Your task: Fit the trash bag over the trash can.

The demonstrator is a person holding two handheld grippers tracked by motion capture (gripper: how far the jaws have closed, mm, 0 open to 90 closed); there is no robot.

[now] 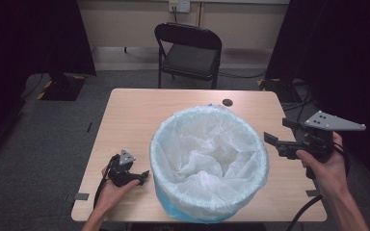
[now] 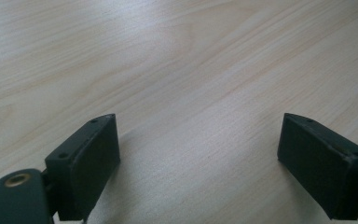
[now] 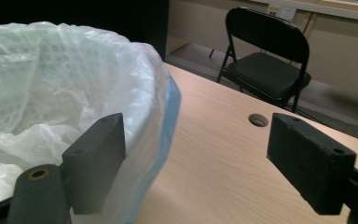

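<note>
The lined bin point(image 1: 209, 161) stands near the desk's point(image 1: 130, 115) front edge, between both hands. The right hand-held gripper point(image 1: 272, 140), jaws wide and empty, hovers just right of its rim point(image 3: 168, 93), nearer than the open left hand-held gripper point(image 1: 142, 175) resting low. The bag's point(image 1: 202, 154) folds hide the bin's bottom.

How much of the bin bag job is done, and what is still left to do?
Done: the clear bag already lines the blue bin, folded over its rim. In hand: the right gripper, jaws open with nothing between them, is close to the rim at the bin's right side. The left gripper rests open on the table. Left: neither gripper has taken hold of the bag yet, so that probably comes next.
</note>
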